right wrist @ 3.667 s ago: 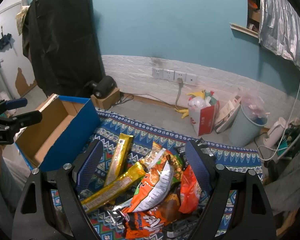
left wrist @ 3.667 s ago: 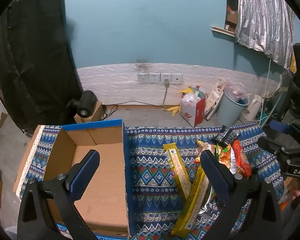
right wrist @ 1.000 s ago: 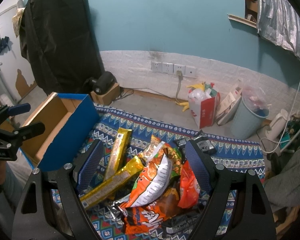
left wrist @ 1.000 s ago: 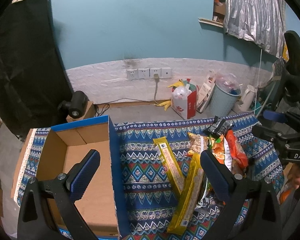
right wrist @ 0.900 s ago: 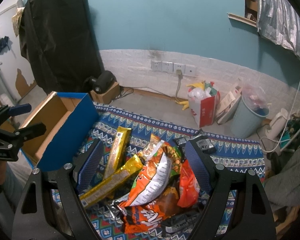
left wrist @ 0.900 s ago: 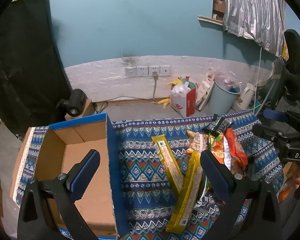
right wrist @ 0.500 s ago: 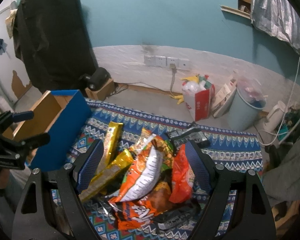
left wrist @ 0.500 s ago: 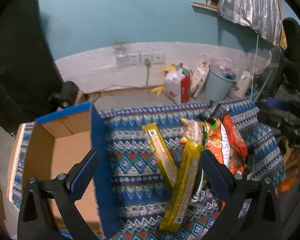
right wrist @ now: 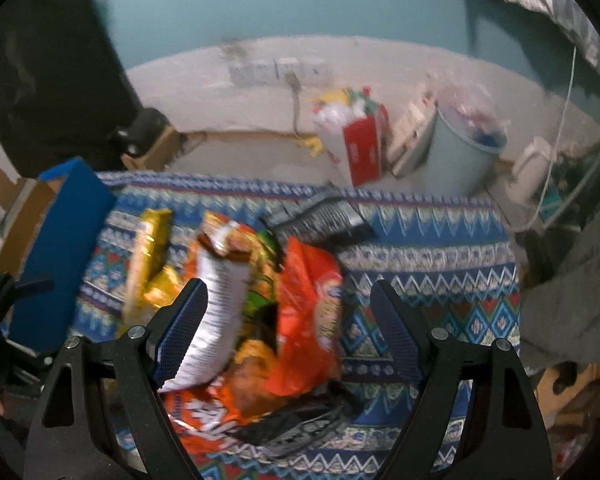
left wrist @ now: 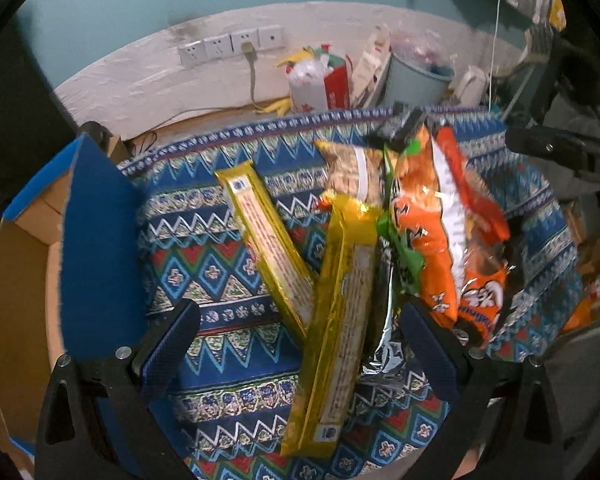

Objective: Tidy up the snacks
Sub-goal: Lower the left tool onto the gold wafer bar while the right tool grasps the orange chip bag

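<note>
A pile of snacks lies on a patterned blue cloth (left wrist: 204,256). Two long yellow packets (left wrist: 272,248) (left wrist: 340,304) lie crossed, with orange chip bags (left wrist: 440,216) to their right. My left gripper (left wrist: 300,344) hangs open above the nearer yellow packet, nothing held. In the blurred right wrist view, my right gripper (right wrist: 288,320) stands open over an orange bag (right wrist: 308,312) and a white-backed bag (right wrist: 216,312). A dark packet (right wrist: 324,216) lies behind them. The blue cardboard box (left wrist: 96,240) stands open at the left.
Beyond the cloth's far edge are a floor, a red-and-white bag (right wrist: 356,140), a pale blue bin (right wrist: 468,156) and wall sockets (left wrist: 232,44). The other gripper (left wrist: 560,152) shows at the left wrist view's right edge. A black cloth (right wrist: 48,60) hangs at the left.
Both grippers have dropped lower and closer to the snack pile. The left one has swung right, away from the box and over the yellow packets. The snacks have not moved.
</note>
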Available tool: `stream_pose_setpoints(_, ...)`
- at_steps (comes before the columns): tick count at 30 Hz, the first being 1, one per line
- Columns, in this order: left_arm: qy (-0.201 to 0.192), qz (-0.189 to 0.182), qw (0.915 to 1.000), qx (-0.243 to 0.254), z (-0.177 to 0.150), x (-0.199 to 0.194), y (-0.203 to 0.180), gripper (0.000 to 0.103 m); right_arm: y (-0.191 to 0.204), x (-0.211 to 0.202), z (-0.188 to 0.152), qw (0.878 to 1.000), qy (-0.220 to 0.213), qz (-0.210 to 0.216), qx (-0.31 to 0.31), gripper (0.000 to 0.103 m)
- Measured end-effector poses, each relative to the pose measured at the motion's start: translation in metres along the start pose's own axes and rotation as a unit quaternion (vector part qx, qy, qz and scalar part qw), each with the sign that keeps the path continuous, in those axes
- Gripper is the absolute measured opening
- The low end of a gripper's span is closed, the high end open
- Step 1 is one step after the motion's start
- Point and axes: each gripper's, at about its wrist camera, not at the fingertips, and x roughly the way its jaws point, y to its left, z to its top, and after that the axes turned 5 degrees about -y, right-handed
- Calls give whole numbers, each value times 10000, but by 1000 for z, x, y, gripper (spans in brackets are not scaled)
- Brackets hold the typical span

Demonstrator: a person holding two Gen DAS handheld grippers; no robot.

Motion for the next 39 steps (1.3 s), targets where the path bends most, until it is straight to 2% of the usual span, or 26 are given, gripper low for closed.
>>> stream_pose_setpoints(5,402,-93,9991,-30,-7,28,-5,94,-18,31,-11,9991,388,-48,157,82)
stream_pose_setpoints(11,599,-34,9982,44,-10,48,-10,94,-29,57,-18,9971,688,73,308,82)
stream_pose_setpoints(13,658,-34,9978,69,-11,54,-11,90,-29,65,-19,9965,768,113,320,82)
stream_pose_setpoints(20,847,-320,9958,-122,-16,69,-4,60,-34,89,-26,9941,1042,65,310,82)
stream_pose_setpoints(23,814,-207,9965,-60,-19,74,-3,45,-34,99,-29,9929,1141,102,304,82)
stream_pose_setpoints(24,791,-174,9967,-34,-19,74,-2,40,-34,101,-30,9927,1161,121,301,80)
stream_pose_setpoints(25,777,-178,9968,-30,-20,73,-2,40,-33,104,-31,9924,1189,126,283,78)
stream_pose_setpoints(27,771,-273,9966,-106,-20,73,2,37,-32,108,-32,9913,1276,170,264,61)
stream_pose_setpoints(29,733,-308,9967,-136,-20,71,6,34,-30,112,-35,9908,1329,157,213,59)
stream_pose_setpoints(33,616,-254,9977,-88,-17,61,12,32,-24,109,-35,9927,1209,49,22,35)
stream_pose_setpoints(39,428,-241,9987,-155,-13,38,15,32,-24,93,-32,9946,1032,44,21,29)
